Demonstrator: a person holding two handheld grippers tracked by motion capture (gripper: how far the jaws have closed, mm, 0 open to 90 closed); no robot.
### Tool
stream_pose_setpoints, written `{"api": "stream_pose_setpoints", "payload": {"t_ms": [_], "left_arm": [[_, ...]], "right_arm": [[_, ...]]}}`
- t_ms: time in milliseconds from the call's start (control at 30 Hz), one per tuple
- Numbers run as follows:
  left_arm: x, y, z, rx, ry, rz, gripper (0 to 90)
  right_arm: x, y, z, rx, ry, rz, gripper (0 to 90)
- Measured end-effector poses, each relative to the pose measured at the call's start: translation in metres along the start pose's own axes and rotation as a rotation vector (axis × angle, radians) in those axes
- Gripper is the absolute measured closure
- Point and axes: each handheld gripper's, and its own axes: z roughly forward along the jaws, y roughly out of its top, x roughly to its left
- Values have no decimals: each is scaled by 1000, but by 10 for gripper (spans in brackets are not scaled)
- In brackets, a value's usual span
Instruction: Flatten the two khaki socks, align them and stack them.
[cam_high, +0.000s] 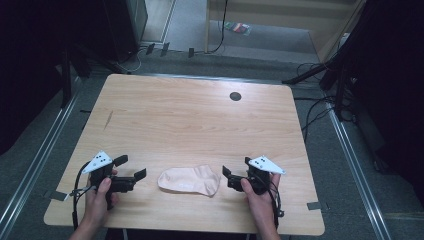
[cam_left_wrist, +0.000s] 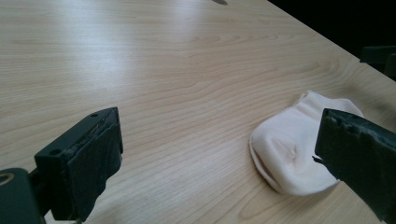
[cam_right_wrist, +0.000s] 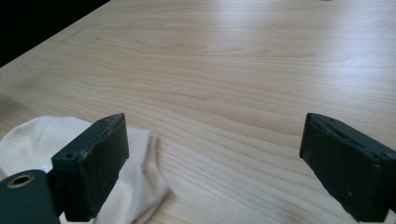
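High view: pale sock (cam_high: 190, 180) lies flat near table (cam_high: 200, 115) front edge between my left gripper (cam_high: 134, 171) and right gripper (cam_high: 236, 171), both wide and empty; soft, light, floppy, so I'd pinch its ends.

We hold a black two-jaw left gripper (cam_high: 134, 167) in our left hand (cam_high: 101, 192), its jaws spread wide with nothing between them, pointing inward toward our other side. A grey three-cornered plate sits on top of it, and a cable trails back along the forearm. Our right hand (cam_high: 258, 192) grips the matching black right gripper (cam_high: 236, 167), jaws likewise wide apart and bare, facing the left one. Both forearms enter from the bottom edge.
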Motion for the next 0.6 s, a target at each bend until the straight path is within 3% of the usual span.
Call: {"api": "stream_pose_setpoints", "payload": {"t_ms": [333, 600], "left_arm": [[13, -3, -7, 3, 54, 16, 14], [26, -5, -14, -2, 93, 3, 15]], "right_arm": [[-26, -1, -11, -14, -68, 8, 96], [-41, -5, -19, -13, -104, 16, 100]]}}
